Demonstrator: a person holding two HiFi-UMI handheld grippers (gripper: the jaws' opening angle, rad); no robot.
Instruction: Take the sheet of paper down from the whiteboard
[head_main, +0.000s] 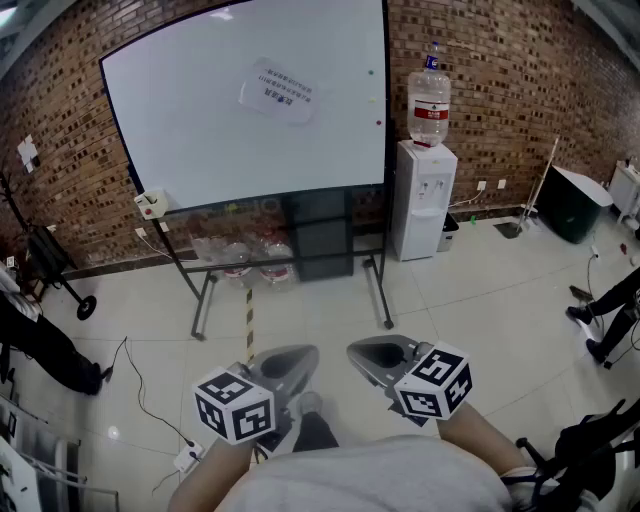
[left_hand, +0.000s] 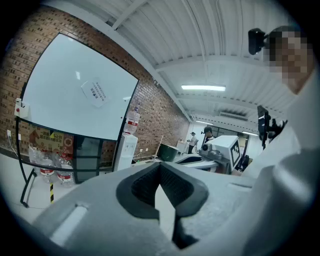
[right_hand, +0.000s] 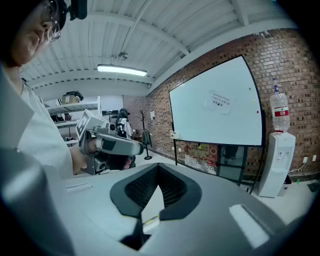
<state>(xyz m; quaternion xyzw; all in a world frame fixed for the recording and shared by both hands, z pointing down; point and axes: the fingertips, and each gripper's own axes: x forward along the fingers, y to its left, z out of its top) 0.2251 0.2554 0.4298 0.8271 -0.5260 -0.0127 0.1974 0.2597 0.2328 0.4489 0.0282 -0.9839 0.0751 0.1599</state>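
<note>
While sheet of paper (head_main: 277, 90) hangs on whiteboard (head_main: 190, 130), upper centre, removal is all ahead. Left gripper (head_main: 287, 361) and right gripper (head_main: 383, 354) sit closed, empty.

The person wears a light grey short-sleeved top (head_main: 372, 476) and a small black head-mounted camera (left_hand: 256, 40). Each hand carries a pale grey moulded plastic tool. The left gripper (head_main: 303, 352) and the right gripper (head_main: 362, 351) each have 2 smooth, rounded jaws lined with black ribbed pads (left_hand: 145, 182). A white cube with black square markers (head_main: 235, 405) caps the left one, and a matching marker cube (head_main: 433, 381) caps the right.
</note>
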